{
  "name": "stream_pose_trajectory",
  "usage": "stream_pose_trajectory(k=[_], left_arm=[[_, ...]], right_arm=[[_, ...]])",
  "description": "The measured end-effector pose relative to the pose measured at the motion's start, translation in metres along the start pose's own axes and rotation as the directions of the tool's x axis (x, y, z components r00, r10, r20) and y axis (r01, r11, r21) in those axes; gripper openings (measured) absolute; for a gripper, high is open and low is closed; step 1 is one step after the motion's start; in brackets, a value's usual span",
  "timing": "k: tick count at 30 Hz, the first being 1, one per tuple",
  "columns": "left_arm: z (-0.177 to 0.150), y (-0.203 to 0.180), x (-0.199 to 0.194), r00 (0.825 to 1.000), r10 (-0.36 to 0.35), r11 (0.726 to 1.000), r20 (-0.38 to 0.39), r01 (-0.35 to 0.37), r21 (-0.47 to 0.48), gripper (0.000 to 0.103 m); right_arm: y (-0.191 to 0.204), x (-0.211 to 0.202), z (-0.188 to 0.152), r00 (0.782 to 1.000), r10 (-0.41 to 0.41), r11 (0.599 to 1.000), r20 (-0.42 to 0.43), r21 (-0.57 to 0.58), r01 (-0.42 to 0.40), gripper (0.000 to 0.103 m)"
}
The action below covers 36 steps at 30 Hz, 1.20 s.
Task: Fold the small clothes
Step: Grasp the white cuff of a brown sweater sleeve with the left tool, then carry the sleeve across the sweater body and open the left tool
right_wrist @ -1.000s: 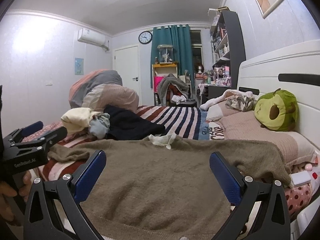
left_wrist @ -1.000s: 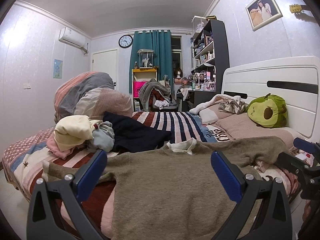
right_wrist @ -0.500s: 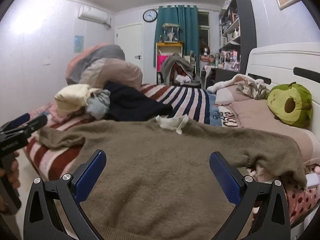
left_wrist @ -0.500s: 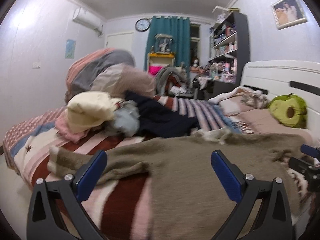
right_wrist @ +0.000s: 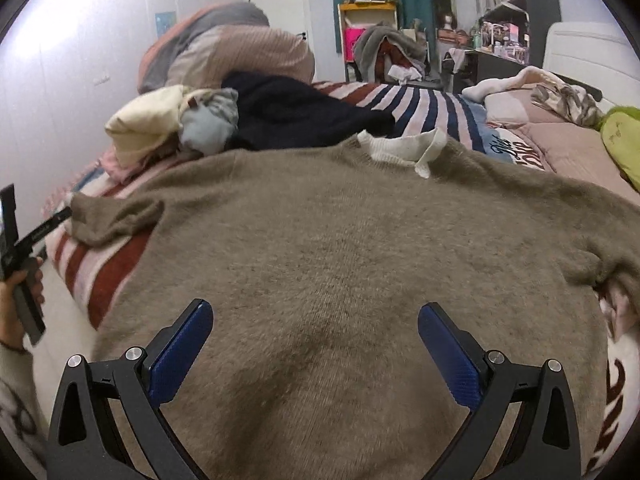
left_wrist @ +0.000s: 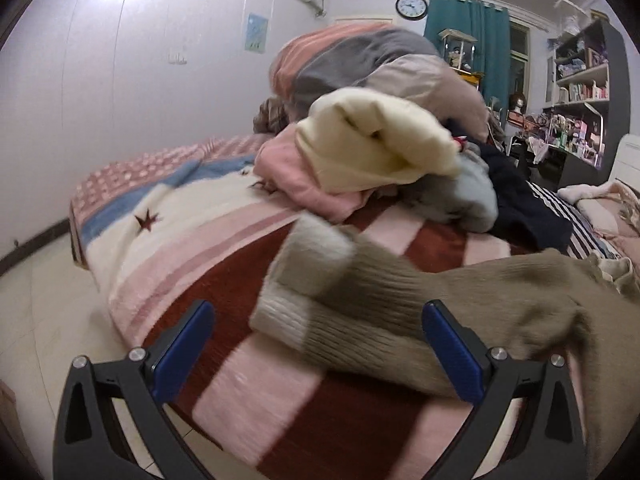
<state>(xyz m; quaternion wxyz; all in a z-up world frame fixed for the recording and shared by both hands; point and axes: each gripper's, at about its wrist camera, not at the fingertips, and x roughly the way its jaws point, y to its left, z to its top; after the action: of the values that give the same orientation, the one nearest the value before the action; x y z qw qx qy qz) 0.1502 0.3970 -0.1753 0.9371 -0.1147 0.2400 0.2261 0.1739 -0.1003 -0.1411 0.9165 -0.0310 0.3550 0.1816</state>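
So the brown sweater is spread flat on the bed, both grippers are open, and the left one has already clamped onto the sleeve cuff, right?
Not quite. The left gripper has not clamped anything: the left wrist view shows its jaws wide apart, with the sleeve cuff lying loose on the bed between them. The brown sweater is spread flat, and the right gripper is open too.

Taupe sweater (right_wrist: 360,248), red-and-pink striped blanket (left_wrist: 224,264), cream garment (left_wrist: 372,148), navy garment (right_wrist: 296,112)
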Motion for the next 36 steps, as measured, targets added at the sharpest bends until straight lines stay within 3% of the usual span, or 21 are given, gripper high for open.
stream_pose_trajectory(k=[3, 6, 9, 12, 14, 17, 24, 29, 33, 36], left_arm=[[-0.003, 0.014, 0.02, 0.997, -0.072, 0.996, -0.03, 0.071, -0.048, 0.101], [-0.008, 0.01, 0.035, 0.988, -0.148, 0.988, -0.052, 0.146, -0.043, 0.093], [-0.012, -0.003, 0.04, 0.987, -0.145, 0.989, -0.065, 0.144, -0.017, 0.084], [-0.013, -0.009, 0.038, 0.984, -0.166, 0.986, -0.065, 0.165, -0.028, 0.064], [-0.011, -0.013, 0.035, 0.981, -0.179, 0.984, -0.071, 0.177, -0.028, 0.037], [-0.005, -0.016, 0.025, 0.974, -0.219, 0.976, -0.058, 0.218, -0.023, 0.014], [0.02, -0.044, -0.02, 0.962, -0.272, 0.961, 0.006, 0.272, 0.044, 0.007], [0.035, -0.097, -0.065, 0.932, -0.355, 0.927, 0.07, 0.341, 0.157, 0.006], [0.044, -0.147, -0.102, 0.886, -0.456, 0.877, 0.086, 0.431, 0.214, 0.006], [0.046, -0.198, -0.135, 0.832, -0.55, 0.815, 0.077, 0.514, 0.267, 0.006]], right_arm=[[0.006, 0.014, 0.004, 1.0, -0.006, 0.999, -0.013, -0.033, 0.005, 0.101], [0.007, 0.024, 0.005, 0.999, -0.018, 0.998, -0.027, -0.06, 0.016, 0.101], [0.007, 0.031, 0.005, 0.999, -0.025, 0.997, -0.034, -0.07, 0.023, 0.101], [0.007, 0.034, 0.005, 0.999, -0.031, 0.997, -0.038, -0.067, 0.028, 0.101], [0.005, 0.033, 0.005, 0.999, -0.033, 0.998, -0.034, -0.059, 0.031, 0.101], [0.003, 0.028, 0.003, 0.999, -0.029, 0.999, -0.022, -0.044, 0.028, 0.101], [-0.011, 0.01, -0.004, 1.0, -0.004, 1.0, -0.005, 0.003, 0.004, 0.101], [-0.025, -0.009, -0.011, 0.999, 0.033, 0.999, 0.028, 0.024, -0.034, 0.102], [-0.035, -0.022, -0.016, 0.997, 0.057, 0.998, 0.061, 0.036, -0.059, 0.102], [-0.046, -0.033, -0.02, 0.993, 0.077, 0.996, 0.086, 0.044, -0.081, 0.102]])
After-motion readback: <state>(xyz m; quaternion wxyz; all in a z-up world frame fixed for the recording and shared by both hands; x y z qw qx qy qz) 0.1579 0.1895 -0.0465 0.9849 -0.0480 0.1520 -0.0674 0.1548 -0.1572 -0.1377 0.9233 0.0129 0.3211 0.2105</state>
